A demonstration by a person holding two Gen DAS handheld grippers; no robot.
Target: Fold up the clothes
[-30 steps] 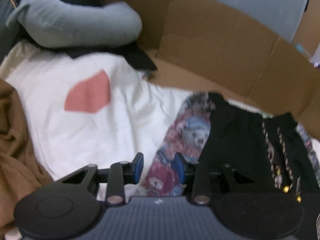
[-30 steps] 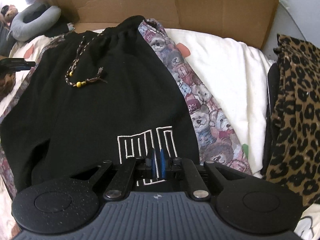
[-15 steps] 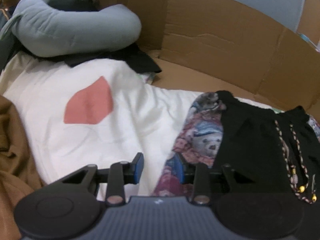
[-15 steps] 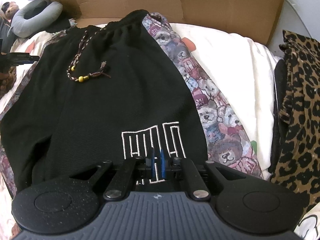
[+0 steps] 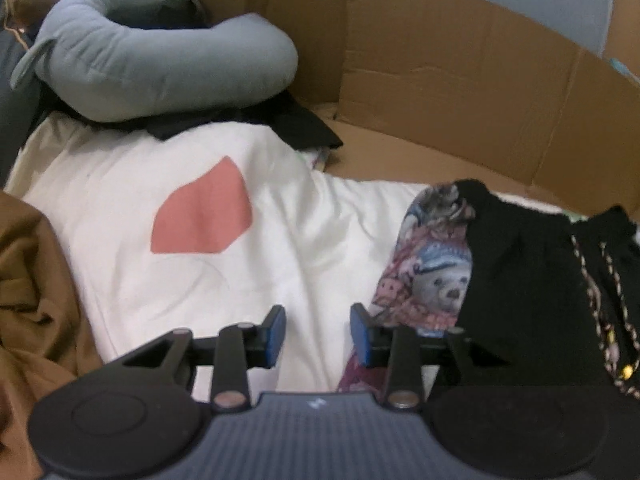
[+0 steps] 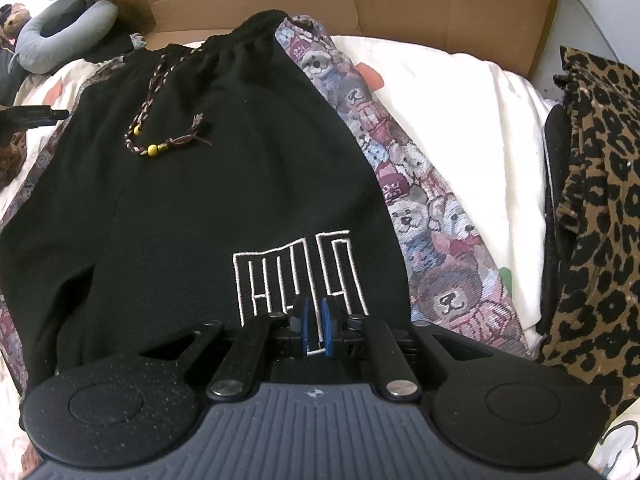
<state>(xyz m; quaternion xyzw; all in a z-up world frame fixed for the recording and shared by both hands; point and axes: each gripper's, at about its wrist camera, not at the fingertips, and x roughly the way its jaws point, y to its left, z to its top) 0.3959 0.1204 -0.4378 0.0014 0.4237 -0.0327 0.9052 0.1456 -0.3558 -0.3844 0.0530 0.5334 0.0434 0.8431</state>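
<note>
Black shorts (image 6: pixel 240 184) with teddy-bear side panels (image 6: pixel 420 216) lie flat on a white sheet (image 6: pixel 460 128), waistband at the far end. A braided drawstring (image 6: pixel 160 136) with yellow beads rests on the front. My right gripper (image 6: pixel 314 330) hovers over the white outlined logo (image 6: pixel 296 272) near the hem, shut to a thin slit with no fabric visibly pinched. My left gripper (image 5: pixel 318 336) is open above the bare sheet (image 5: pixel 312 240), just left of the shorts' (image 5: pixel 520 280) bear panel (image 5: pixel 432 272); its right pad sits at that panel's edge.
A grey neck pillow (image 5: pixel 160 68) lies at the far left on dark cloth. Cardboard walls (image 5: pixel 460 92) ring the back. A brown garment (image 5: pixel 28 300) is heaped at the left, and a leopard-print garment (image 6: pixel 592 200) at the right. The sheet bears a pink patch (image 5: pixel 204 216).
My left gripper has shifted left, off the bear panel and over the bare sheet, still open. The right gripper has barely moved and stays shut over the logo.
</note>
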